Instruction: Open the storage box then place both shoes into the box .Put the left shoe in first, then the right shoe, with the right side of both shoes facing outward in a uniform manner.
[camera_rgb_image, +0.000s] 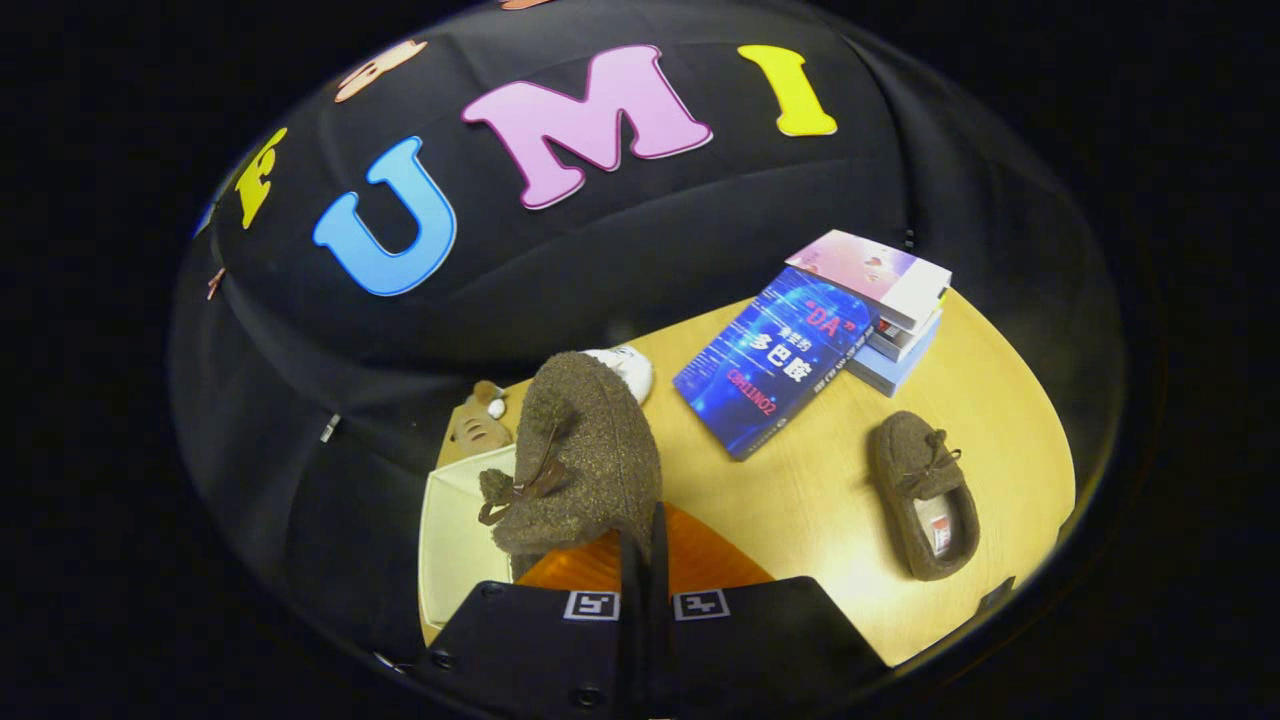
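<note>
- storage box (452, 545) cream, open, at the table's near-left corner, partly under the held shoe
- small plush toy (480, 422) on the table behind the box
- brown fuzzy shoe (585, 455) held up over the box and its orange lid (700, 562); long axis runs away from the fingers, toe pointing toward the booth wall, bow facing left
- gripper (645, 540) fingers closed tight on the shoe's heel edge
- white item (628, 368) peeking behind the shoe's toe, can't tell what
- blue book (775, 362) flat on wooden table (820, 510), beside a stack of books (890, 300)
- second brown shoe (925, 495) on the table well right of the fingers, sole down, opening toward the near edge, toe pointing toward the books
</note>
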